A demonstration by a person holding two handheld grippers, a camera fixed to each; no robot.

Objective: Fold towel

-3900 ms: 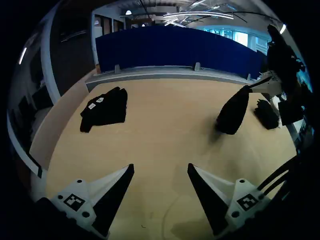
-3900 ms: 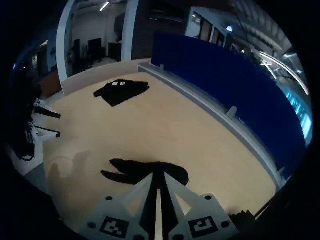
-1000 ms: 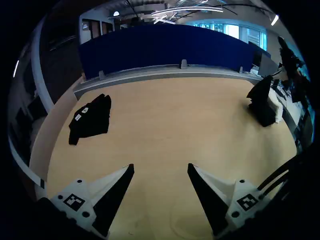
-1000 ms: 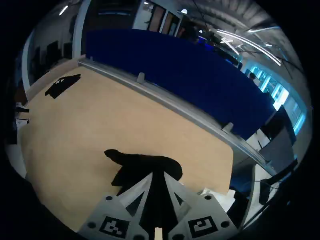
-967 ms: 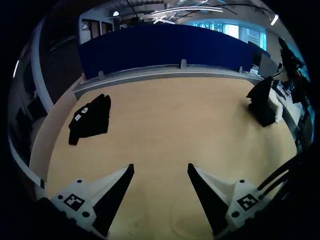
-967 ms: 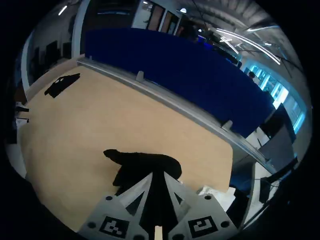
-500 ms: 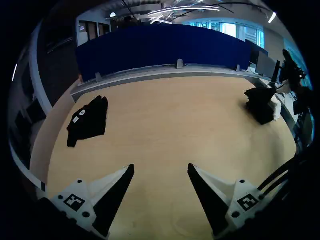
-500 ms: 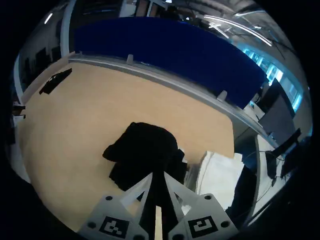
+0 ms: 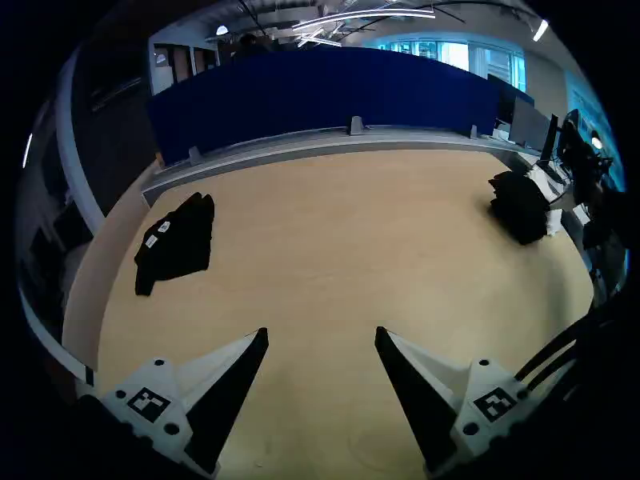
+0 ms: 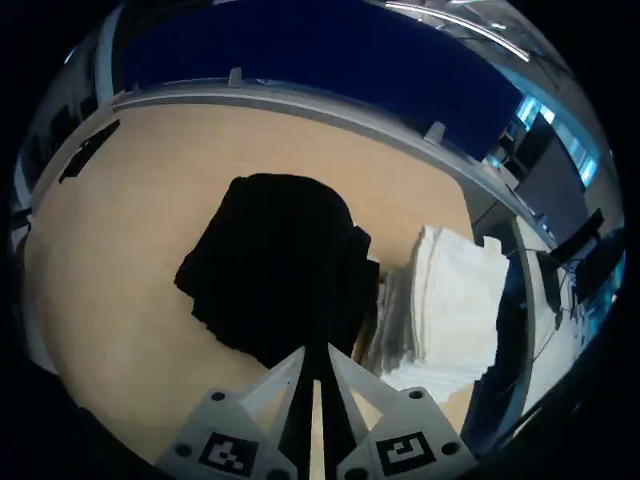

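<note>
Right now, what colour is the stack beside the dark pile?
White towel stack, clearest in right gripper view.

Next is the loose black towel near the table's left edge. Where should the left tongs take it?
I'd take the black towel by its narrow near end, bringing the open left tongs in low from the near side: that tail lies thin and flat on the table, while the middle looks bunched.

A black towel (image 10: 280, 264); white stack (image 10: 448, 312) at its 3 o'clock; tan surface (image 10: 120, 200); blue partition (image 9: 320, 88) at 12 o'clock.
</note>
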